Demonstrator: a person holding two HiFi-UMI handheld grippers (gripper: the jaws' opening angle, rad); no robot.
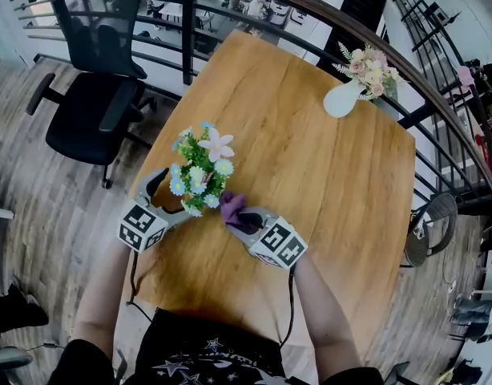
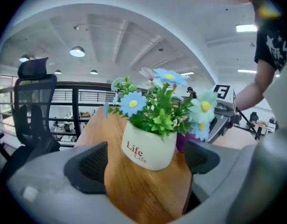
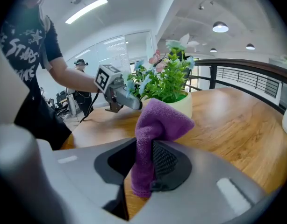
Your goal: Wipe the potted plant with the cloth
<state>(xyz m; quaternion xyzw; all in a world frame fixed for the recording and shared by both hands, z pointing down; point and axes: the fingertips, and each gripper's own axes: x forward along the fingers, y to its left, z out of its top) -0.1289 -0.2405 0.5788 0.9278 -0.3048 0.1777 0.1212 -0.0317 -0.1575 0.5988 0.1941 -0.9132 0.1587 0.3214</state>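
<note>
A small potted plant (image 1: 199,171) with blue, white and pink flowers stands near the left front of the wooden table (image 1: 310,175). Its white pot (image 2: 148,146) bears the word "Life". My left gripper (image 1: 162,195) is open at the plant's left side. The pot stands just ahead of its pads (image 2: 87,164), with gaps on both sides. My right gripper (image 1: 239,217) is shut on a purple cloth (image 3: 157,125). The cloth (image 1: 232,208) sticks up from the jaws just right of the plant (image 3: 164,85). From the right gripper view the left gripper (image 3: 120,94) shows behind the leaves.
A white vase of pale flowers (image 1: 346,95) stands at the table's far right corner. A black office chair (image 1: 98,95) is on the floor to the left. A dark railing (image 1: 310,22) curves behind the table. The table's left edge runs close to the plant.
</note>
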